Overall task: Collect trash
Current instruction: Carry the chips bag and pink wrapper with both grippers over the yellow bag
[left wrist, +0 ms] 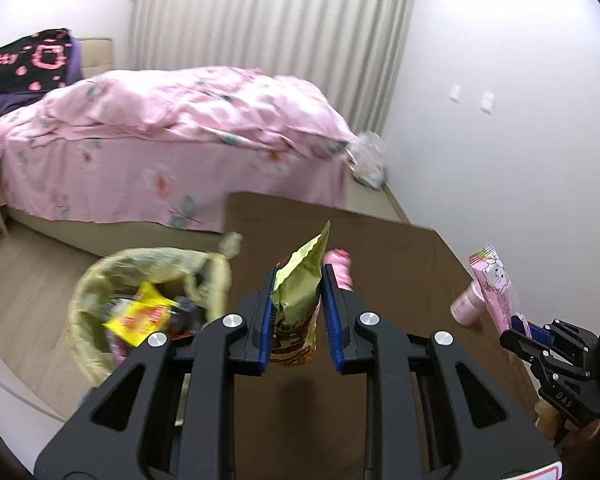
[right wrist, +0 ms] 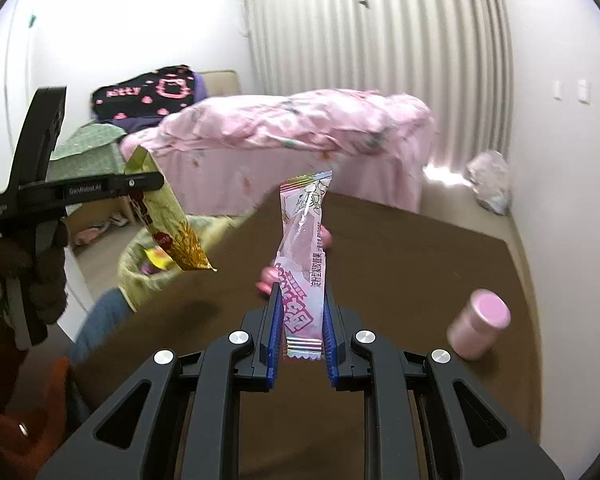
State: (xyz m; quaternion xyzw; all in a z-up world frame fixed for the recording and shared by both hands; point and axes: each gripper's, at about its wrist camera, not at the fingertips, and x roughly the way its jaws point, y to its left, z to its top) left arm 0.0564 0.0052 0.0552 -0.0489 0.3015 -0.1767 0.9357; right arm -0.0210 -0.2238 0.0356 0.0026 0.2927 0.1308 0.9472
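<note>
My left gripper (left wrist: 299,271) is shut on a crumpled green-and-gold snack bag (left wrist: 305,260), held above the left edge of the brown table (left wrist: 380,248). From the right wrist view the same snack bag (right wrist: 168,224) hangs from the left gripper (right wrist: 148,182) over the bin. My right gripper (right wrist: 302,290) is shut on a pink candy wrapper (right wrist: 305,232) that stands up between the pads. That pink wrapper (left wrist: 494,280) and the right gripper (left wrist: 534,330) also show at the right of the left wrist view. The lined trash bin (left wrist: 96,280) sits low on the left, holding a yellow packet and other wrappers.
A pink bottle (right wrist: 478,324) stands on the table at the right, and a second pink bottle (left wrist: 340,270) lies behind the held bag. A bed with a pink cover (left wrist: 172,128) fills the background. A clear plastic bag (right wrist: 490,184) lies on the floor by the wall.
</note>
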